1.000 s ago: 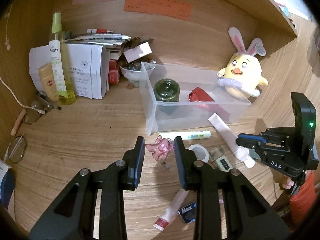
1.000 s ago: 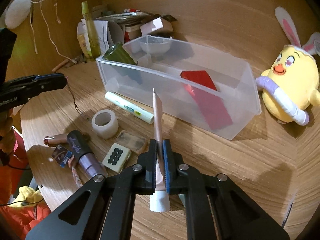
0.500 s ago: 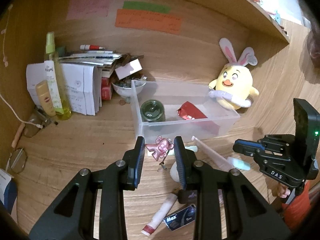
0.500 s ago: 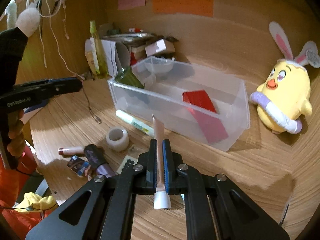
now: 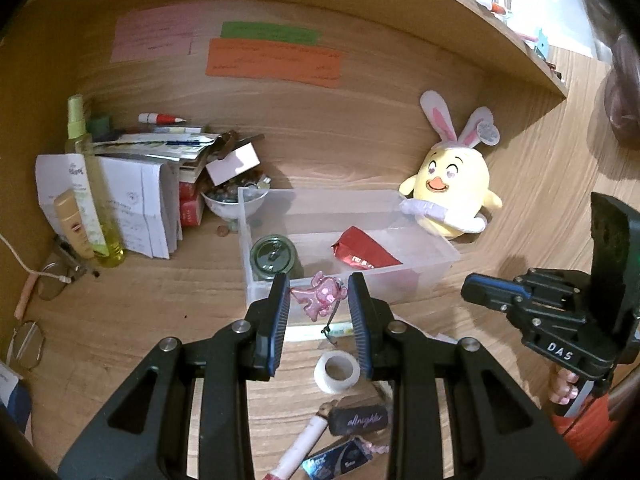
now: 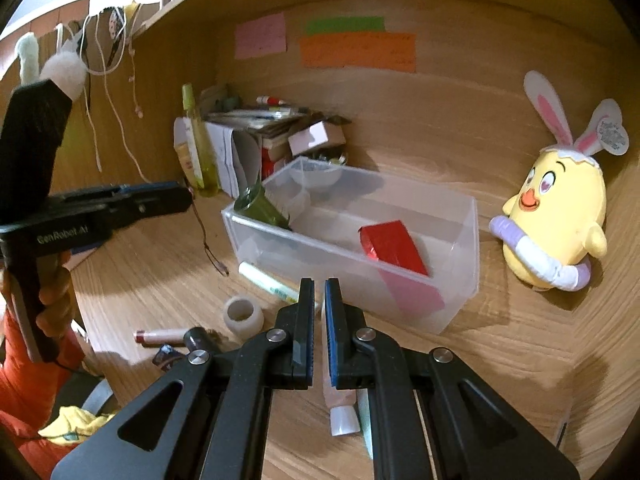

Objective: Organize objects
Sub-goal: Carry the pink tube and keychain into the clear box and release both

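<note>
The left gripper (image 5: 319, 300) has its jaws clamped on a pink charm (image 5: 320, 295), hanging just before the clear bin (image 5: 424, 280). The right gripper (image 6: 319, 312) has its jaws shut on a thin tube (image 6: 340, 404), also short of the bin. The charm is caught by its edges and could twist free; the tube, pinched at its flat tail, may slide out and drop onto the surface (image 6: 500, 360) before clearing the bin's near wall.

Left hand-held gripper (image 5: 319, 307) and right hand-held gripper (image 6: 319, 307) both clamped, tilted downward.
</note>
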`<act>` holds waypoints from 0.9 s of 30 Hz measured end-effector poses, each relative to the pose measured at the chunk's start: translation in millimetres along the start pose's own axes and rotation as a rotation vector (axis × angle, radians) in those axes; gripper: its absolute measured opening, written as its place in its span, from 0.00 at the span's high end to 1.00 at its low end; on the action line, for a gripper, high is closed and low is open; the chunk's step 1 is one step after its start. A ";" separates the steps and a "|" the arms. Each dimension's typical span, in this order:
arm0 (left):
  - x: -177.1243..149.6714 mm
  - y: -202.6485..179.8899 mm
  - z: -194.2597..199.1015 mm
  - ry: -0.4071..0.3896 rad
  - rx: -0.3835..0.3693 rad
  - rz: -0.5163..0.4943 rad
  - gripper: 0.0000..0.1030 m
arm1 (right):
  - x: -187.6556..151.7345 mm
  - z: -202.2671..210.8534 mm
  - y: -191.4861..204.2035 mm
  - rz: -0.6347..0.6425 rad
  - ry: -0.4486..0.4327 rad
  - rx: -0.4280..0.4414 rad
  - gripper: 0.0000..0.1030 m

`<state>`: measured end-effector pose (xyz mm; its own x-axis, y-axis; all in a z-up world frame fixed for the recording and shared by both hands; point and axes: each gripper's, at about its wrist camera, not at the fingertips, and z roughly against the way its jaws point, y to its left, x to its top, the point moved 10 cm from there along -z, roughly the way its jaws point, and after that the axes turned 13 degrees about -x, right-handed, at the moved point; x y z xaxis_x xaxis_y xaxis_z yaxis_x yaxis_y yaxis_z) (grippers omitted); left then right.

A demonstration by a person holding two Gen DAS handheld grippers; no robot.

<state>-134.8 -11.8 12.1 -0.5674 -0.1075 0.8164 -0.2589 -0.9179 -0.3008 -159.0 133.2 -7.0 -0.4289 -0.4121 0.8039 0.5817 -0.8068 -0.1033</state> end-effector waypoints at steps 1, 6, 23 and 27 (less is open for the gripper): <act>1.8 -0.9 -2.6 0.002 -0.001 -0.002 0.71 | 3.3 1.4 -2.1 -0.005 -0.009 -0.002 0.95; 11.1 -4.4 -11.5 0.000 -0.006 -0.009 0.71 | 19.1 5.1 -11.7 -0.026 -0.039 -0.012 0.95; 30.4 -5.6 -37.9 -0.002 -0.013 -0.005 0.71 | -85.1 -34.1 -8.1 0.046 0.257 0.020 0.84; 37.4 -7.1 -43.3 -0.005 -0.011 -0.010 0.71 | -88.7 -38.9 -11.9 0.046 0.262 0.007 0.73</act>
<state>-188.1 7.2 23.4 -0.5608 -0.1000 0.8219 -0.2733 -0.9147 -0.2977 -154.7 162.9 -99.9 -0.5659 -0.5446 0.6190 0.6088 -0.7823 -0.1317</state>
